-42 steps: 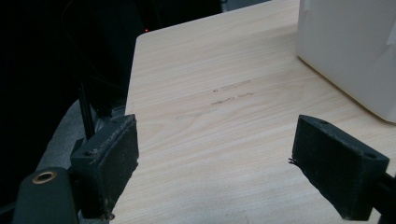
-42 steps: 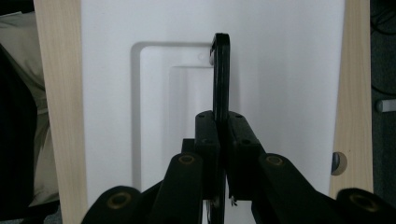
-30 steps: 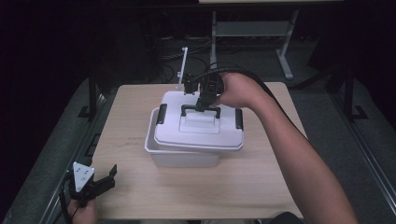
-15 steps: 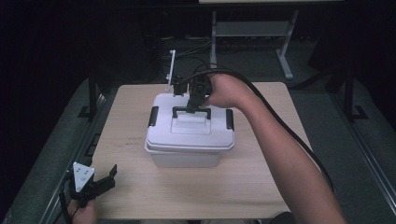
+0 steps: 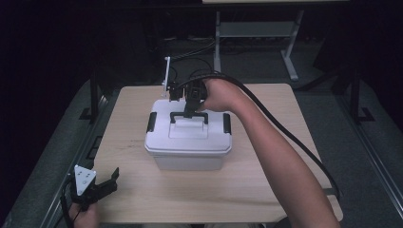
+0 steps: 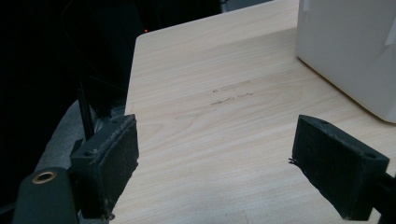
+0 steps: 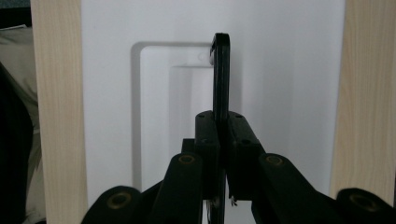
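White lidded box (image 5: 188, 140) sits mid-frame on the wooden table (image 5: 266, 180) in the high view. Right gripper (image 5: 192, 108) is clamped on the box's black handle (image 7: 220, 74), which stands upright; the handle's lower end is hidden behind the jaws in the right gripper view. Left gripper (image 5: 107, 183), lower left of the frame, gapes wide with nothing between its jaws; its hand is cut off at the bottom edge. In the left gripper view the box is cropped at upper right.

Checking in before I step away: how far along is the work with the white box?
Done: the right tongs are shut on the black handle of the white box. In hand: carrying it by that handle. Left: both side latches look closed; the left tongs wait open.
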